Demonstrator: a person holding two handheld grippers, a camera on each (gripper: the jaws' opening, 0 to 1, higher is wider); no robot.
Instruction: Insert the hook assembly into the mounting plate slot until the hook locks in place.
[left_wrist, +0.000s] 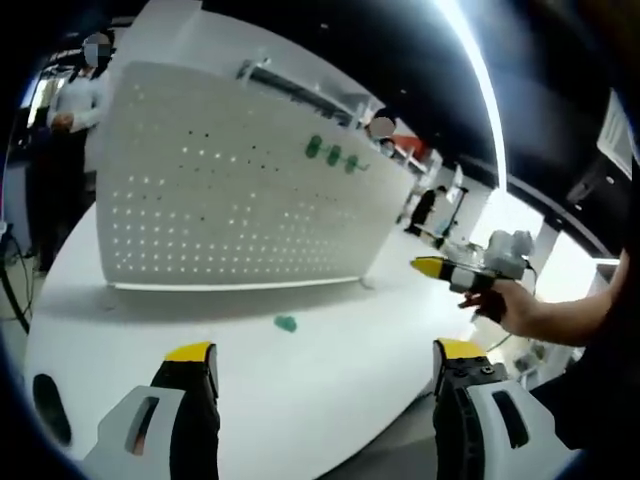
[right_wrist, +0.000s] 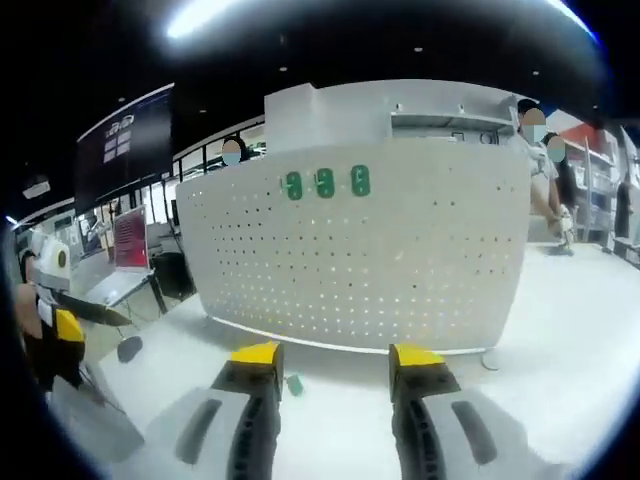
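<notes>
A white perforated mounting plate (left_wrist: 240, 195) (right_wrist: 370, 250) stands upright on the white table (left_wrist: 300, 380). Three green hooks (left_wrist: 333, 155) (right_wrist: 325, 183) hang in a row near its top. One loose green hook (left_wrist: 286, 323) (right_wrist: 294, 384) lies on the table in front of the plate. My left gripper (left_wrist: 325, 365) is open, well short of the loose hook, nothing between its jaws. My right gripper (right_wrist: 335, 357) is open and empty, the loose hook just beyond its left jaw. The right gripper (left_wrist: 445, 268) also appears at the right of the left gripper view, held by a hand.
A person (left_wrist: 70, 110) stands behind the plate's left end, another person (right_wrist: 545, 180) at its right end. The table edge (left_wrist: 400, 420) curves close at my right. A desk with a monitor (right_wrist: 130, 240) stands off to the left.
</notes>
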